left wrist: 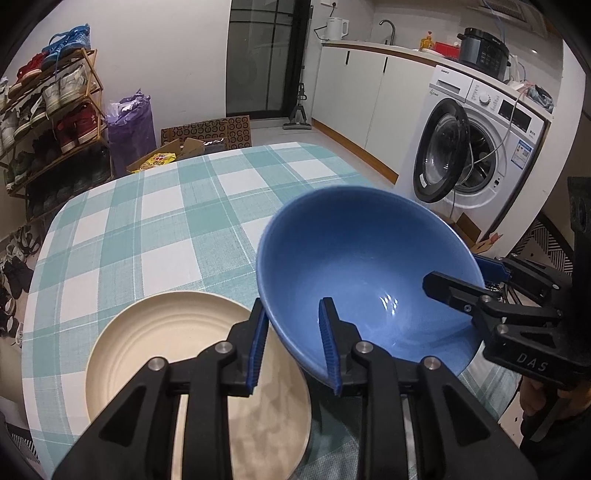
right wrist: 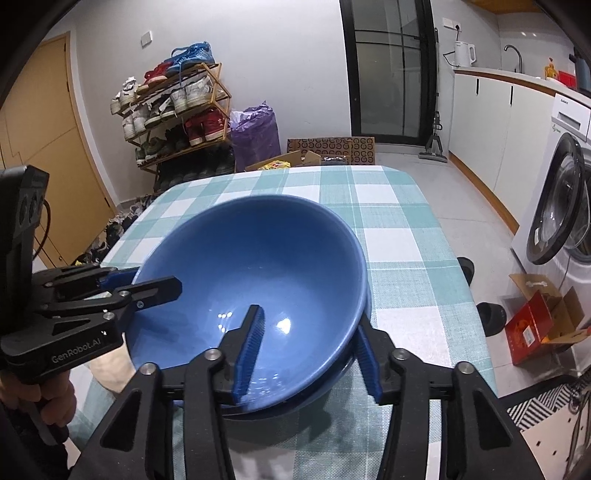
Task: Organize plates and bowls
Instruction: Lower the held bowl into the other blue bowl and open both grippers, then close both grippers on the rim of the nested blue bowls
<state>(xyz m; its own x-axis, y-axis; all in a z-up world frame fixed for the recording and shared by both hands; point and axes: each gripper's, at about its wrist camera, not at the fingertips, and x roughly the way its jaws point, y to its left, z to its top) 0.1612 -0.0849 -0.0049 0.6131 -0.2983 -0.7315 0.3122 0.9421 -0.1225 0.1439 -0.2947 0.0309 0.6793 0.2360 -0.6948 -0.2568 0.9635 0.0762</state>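
A table (right wrist: pixel 399 229) under a teal-and-white checked cloth stands on a pale grey floor (right wrist: pixel 476 206). At the far wall, a dark-framed glass door (right wrist: pixel 391 70) sits between white walls. To its left a wooden shoe rack (right wrist: pixel 177 107) is crowded with sneakers, beside a purple bag (right wrist: pixel 256 133) and flattened patterned cardboard (right wrist: pixel 332 149). A tan wooden door (right wrist: pixel 48 147) fills the far left. On the right run white cabinets (left wrist: pixel 354 92) with a counter carrying a white kettle (left wrist: pixel 337 28), a tap (left wrist: pixel 388 29) and a black cooker (left wrist: pixel 484 48). A front-loading washing machine (left wrist: pixel 476 147) stands with its door open. A red box (right wrist: pixel 535 325) lies on the floor near it.
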